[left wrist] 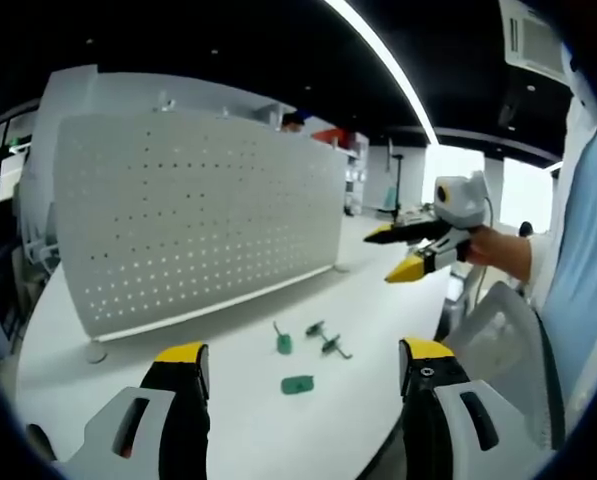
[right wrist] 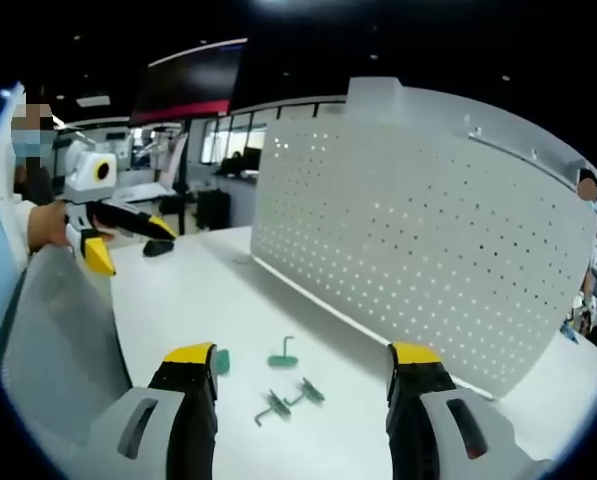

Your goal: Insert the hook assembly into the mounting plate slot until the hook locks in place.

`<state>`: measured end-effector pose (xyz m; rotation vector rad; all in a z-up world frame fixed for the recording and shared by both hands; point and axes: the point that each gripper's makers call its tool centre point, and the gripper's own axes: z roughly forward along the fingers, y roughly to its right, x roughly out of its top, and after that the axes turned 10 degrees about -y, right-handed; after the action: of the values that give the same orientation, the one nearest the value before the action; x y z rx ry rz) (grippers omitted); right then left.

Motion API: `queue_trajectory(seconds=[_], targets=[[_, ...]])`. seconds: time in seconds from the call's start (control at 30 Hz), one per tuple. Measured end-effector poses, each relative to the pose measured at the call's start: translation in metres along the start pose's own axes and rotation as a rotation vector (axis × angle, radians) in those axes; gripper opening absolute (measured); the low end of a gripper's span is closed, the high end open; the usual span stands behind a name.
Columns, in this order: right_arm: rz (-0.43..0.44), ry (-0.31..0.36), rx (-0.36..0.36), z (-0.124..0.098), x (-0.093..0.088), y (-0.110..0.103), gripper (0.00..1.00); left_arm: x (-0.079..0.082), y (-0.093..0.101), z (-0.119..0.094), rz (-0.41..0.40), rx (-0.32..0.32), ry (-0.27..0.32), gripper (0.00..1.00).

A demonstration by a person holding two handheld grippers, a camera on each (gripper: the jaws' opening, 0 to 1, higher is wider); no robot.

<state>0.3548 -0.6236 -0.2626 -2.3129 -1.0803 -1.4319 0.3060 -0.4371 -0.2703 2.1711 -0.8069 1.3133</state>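
1. Nearest the lens in the left gripper view, the left gripper (left wrist: 303, 365) is seen with its jaws spread wide and nothing between them; it is held in front of the pegboard (left wrist: 193, 220), above the table (left wrist: 88, 390).
2. In the right gripper view, the right gripper (right wrist: 303, 365) is likewise seen with jaws spread and empty, in front of the pegboard (right wrist: 418, 235).
3. Four small green hook parts are seen loose on the table in front of the pegboard: a flat piece (left wrist: 298, 384), a hook on a green base (left wrist: 282, 341), and two hooks lying together (left wrist: 327, 340).
4. The same parts are seen from the other side: the upright hook (right wrist: 284, 354), the pair (right wrist: 288, 400) and the flat piece (right wrist: 221, 361).
5. Each gripper is also caught in the other's view, held well clear of the pegboard: the right one (left wrist: 413, 250) and the left one (right wrist: 123, 240).
6. Nothing is judged done: no hook is gripped and none is seen seated in the pegboard.
7. Picking up a hook, bringing it to a slot and pressing until it locks are all judged left to do.
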Motion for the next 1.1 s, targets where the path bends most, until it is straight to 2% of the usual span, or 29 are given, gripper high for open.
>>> queue_trajectory(seconds=[1.1], targets=[[-0.013, -0.027, 0.024, 0.012, -0.004, 0.000, 0.63, -0.002, 0.003, 0.002, 0.010, -0.010, -0.013, 0.78]])
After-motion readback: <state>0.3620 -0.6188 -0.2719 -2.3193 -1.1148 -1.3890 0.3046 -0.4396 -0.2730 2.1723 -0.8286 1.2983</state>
